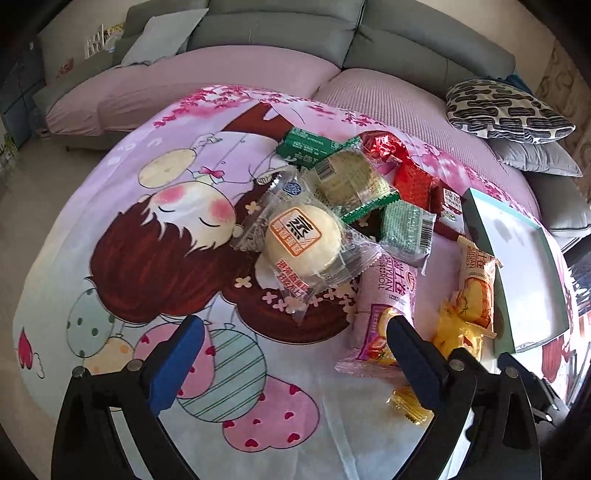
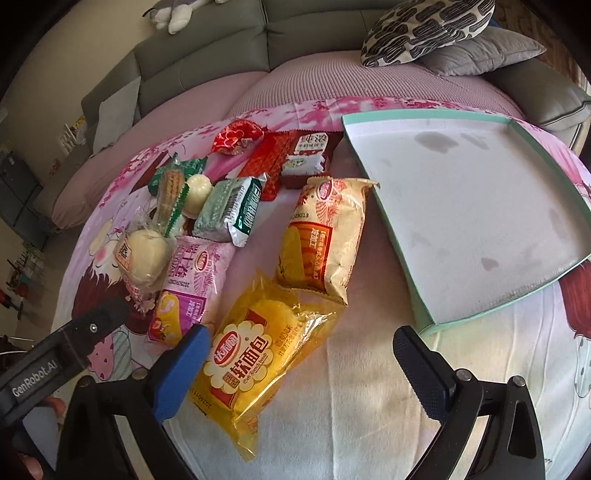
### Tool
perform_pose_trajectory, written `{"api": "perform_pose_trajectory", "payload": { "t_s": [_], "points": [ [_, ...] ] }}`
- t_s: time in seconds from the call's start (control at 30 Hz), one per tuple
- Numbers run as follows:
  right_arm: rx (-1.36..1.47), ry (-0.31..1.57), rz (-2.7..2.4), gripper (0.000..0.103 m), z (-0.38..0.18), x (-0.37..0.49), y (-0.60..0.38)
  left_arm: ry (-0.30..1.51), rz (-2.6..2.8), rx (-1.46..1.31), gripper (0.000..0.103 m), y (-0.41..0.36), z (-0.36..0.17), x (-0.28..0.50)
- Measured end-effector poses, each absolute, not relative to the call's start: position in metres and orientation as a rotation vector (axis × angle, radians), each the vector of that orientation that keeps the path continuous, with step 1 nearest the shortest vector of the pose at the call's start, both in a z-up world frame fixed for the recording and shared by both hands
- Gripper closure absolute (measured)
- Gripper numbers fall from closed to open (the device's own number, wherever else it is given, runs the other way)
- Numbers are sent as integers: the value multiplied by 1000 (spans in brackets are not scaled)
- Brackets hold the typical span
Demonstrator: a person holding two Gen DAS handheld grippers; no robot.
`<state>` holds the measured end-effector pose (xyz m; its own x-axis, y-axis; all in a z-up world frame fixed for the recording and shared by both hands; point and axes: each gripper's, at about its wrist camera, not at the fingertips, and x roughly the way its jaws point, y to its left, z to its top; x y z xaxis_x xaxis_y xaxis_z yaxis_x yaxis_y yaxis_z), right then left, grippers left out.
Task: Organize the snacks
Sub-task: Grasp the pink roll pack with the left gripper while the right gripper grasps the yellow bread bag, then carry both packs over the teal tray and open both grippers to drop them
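Observation:
Several wrapped snacks lie in a heap on a cartoon-print cloth [image 1: 258, 406]. A pale round cake in clear wrap [image 1: 299, 243] [image 2: 142, 254] sits in the middle, with a pink swiss-roll packet [image 1: 384, 295] [image 2: 192, 280] beside it. Further right are a cream-orange roll packet [image 2: 325, 236] and a yellow bread packet [image 2: 258, 354]. My left gripper [image 1: 293, 326] is open over bare cloth, its right finger next to the pink packet. My right gripper [image 2: 301, 334] is open, and the yellow bread packet lies partly between its fingers, untouched. A white tray with a teal rim [image 2: 461, 206] [image 1: 517, 266] sits at the right.
Green packets [image 2: 229, 210] and red packets [image 2: 280, 158] lie at the far side of the heap, along with a red foil sweet [image 2: 236, 136]. A small yellow wrapper [image 1: 410, 406] lies near my left gripper. A grey sofa [image 1: 280, 33] with a patterned cushion [image 1: 506, 110] stands behind.

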<state>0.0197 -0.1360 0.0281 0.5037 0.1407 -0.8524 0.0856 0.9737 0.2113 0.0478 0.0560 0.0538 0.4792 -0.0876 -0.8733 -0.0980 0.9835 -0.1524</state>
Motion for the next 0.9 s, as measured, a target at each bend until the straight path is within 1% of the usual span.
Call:
{"api": "perform_pose_trajectory", "payload": {
  "t_s": [0.07,0.13,0.2,0.27,0.33,0.4,0.43,0.5,0.53,0.57,0.63,0.7,0.77,0.9],
  "points": [
    [250,1057,49,9,23,22,-134,1082,-19,-200,7,50,52,51],
    [246,1057,53,11,20,22,-131,1092,-39,-175,8,38,50,55],
    [234,1057,65,16,21,23,-128,1112,-67,-171,13,28,45,62],
    [228,1050,85,22,21,23,-125,1130,-93,-177,25,21,41,67],
    [238,1050,99,26,22,23,-126,1151,-110,-179,32,14,36,71],
    [250,1048,118,33,22,22,-126,1155,-121,-171,35,8,33,73],
    [252,1046,127,34,22,22,-125,1158,-125,-169,37,6,31,74],
    [246,1042,132,35,21,22,-123,1171,-131,-170,43,2,26,77],
    [249,1039,135,35,21,21,-124,1177,-138,-175,49,1,24,78],
    [255,1035,139,35,21,20,-125,1179,-151,-190,54,0,23,78],
    [269,1027,147,37,21,20,-128,1168,-151,-194,57,0,22,77],
    [275,1013,156,43,22,18,-128,1159,-150,-193,61,-1,23,75],
    [269,1003,160,45,24,16,-128,1150,-145,-195,63,-1,26,73],
    [260,998,186,46,24,15,-128,1141,-129,-194,64,0,29,69]
  ]
}}
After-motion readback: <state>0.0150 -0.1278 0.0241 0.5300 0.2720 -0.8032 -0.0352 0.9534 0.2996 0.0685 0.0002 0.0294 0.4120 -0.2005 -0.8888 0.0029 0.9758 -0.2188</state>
